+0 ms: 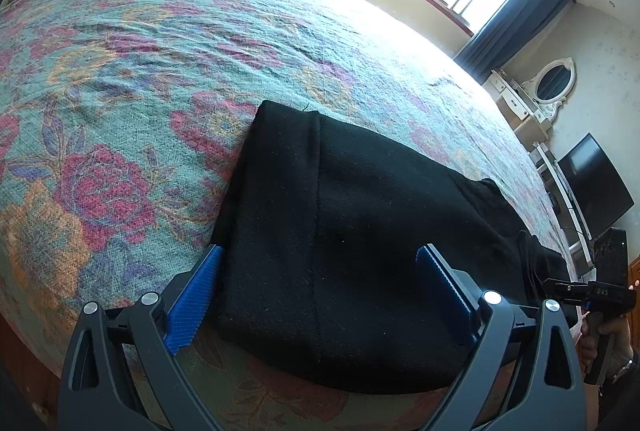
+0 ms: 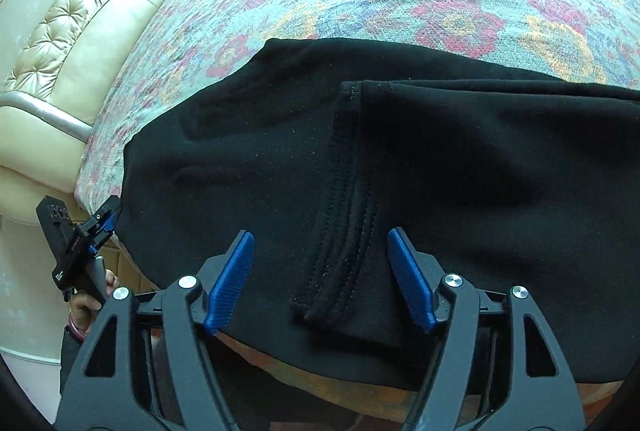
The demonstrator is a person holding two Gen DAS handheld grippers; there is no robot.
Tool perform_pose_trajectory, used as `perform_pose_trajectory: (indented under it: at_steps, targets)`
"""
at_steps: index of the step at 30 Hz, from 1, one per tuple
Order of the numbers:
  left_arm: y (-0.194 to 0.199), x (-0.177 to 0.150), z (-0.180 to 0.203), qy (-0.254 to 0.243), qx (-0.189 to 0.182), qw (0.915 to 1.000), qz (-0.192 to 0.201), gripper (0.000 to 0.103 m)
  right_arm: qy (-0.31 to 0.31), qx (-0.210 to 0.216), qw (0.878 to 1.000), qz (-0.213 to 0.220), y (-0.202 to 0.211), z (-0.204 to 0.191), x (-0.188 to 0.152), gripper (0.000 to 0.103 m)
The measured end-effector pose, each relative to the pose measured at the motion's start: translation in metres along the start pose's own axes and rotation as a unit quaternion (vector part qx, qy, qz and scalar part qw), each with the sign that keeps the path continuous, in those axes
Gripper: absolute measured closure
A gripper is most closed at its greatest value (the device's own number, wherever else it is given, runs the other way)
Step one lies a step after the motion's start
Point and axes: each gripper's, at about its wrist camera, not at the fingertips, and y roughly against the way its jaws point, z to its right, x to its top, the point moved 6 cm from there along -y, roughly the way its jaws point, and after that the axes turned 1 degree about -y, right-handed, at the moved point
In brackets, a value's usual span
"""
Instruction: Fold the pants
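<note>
Left wrist view: folded black knit pants [image 1: 340, 239] lie on floral bedspread [image 1: 140, 71], long axis running toward lower right; left gripper [image 1: 320, 295] fingers spread wide, holding nothing.
Right wrist view: pants hem points toward camera; right gripper [image 2: 320, 279] fingers released above it.

White "DAS" lettering — on right gripper [image 1: 560, 287] body; nothing else legible.

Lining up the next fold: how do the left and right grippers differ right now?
The left gripper straddles a plain folded end of the black pants; the right gripper straddles a stitched hem band. The left's fingers spread wider than the right's. Both are open, holding nothing, near the bed's edge.
</note>
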Motion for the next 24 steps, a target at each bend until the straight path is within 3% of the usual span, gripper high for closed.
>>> perform_pose_trajectory:
  at_steps: [3, 7, 15, 20, 24]
  targets:
    - [-0.001, 0.001, -0.001, 0.003, 0.000, 1.0000, 0.001, 0.008, -0.006, 0.020, 1.000, 0.003, 0.001, 0.002, -0.004, 0.033]
    - [0.000, 0.004, -0.001, 0.003, 0.000, 1.0000, -0.002, 0.008, -0.022, 0.043, 0.998, 0.039, 0.018, 0.005, -0.005, 0.033]
    - [0.005, 0.020, -0.024, 0.031, -0.056, 0.9976, -0.025, 0.008, -0.030, 0.090, 0.993, 0.073, 0.052, 0.007, -0.030, 0.033]
    - [-0.003, 0.033, -0.045, 0.082, -0.143, 0.9837, -0.073, 0.008, -0.043, 0.102, 0.992, 0.063, 0.055, 0.012, -0.053, 0.033]
    - [-0.015, 0.040, -0.041, 0.037, -0.169, 0.9761, -0.132, 0.008, -0.052, 0.112, 0.991, 0.050, 0.050, 0.012, -0.068, 0.033]
